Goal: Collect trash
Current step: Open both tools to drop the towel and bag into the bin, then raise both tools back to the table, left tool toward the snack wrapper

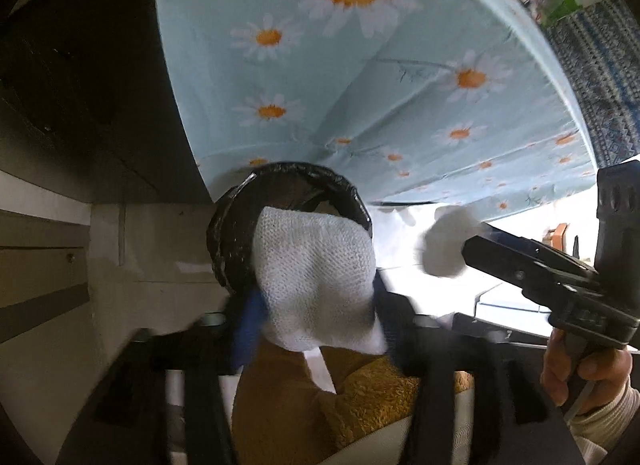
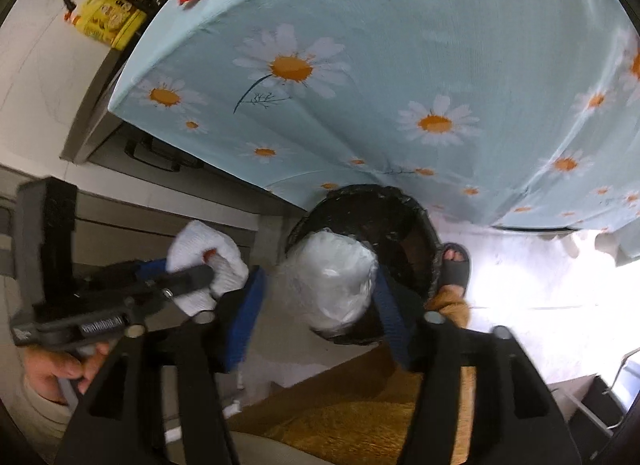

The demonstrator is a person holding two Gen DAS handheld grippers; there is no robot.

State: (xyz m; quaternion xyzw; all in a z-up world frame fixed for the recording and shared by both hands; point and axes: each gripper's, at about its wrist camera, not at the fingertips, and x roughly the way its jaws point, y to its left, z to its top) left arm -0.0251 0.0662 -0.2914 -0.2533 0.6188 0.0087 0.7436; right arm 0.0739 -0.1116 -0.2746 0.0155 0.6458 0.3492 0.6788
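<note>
Two views, left wrist first. We saw the left hand-held gripper clenched on a white knitted cloth wad, held right over the mouth of the black-lined trash bin beside the daisy-print tablecloth. The right hand-held gripper sat off to the right with a blurred pale wad at its tip.

Right wrist: the right hand-held gripper gripped a crumpled clear plastic wad above the bin's opening. We saw the left hand-held gripper holding the cloth wad just left of the bin.
</note>
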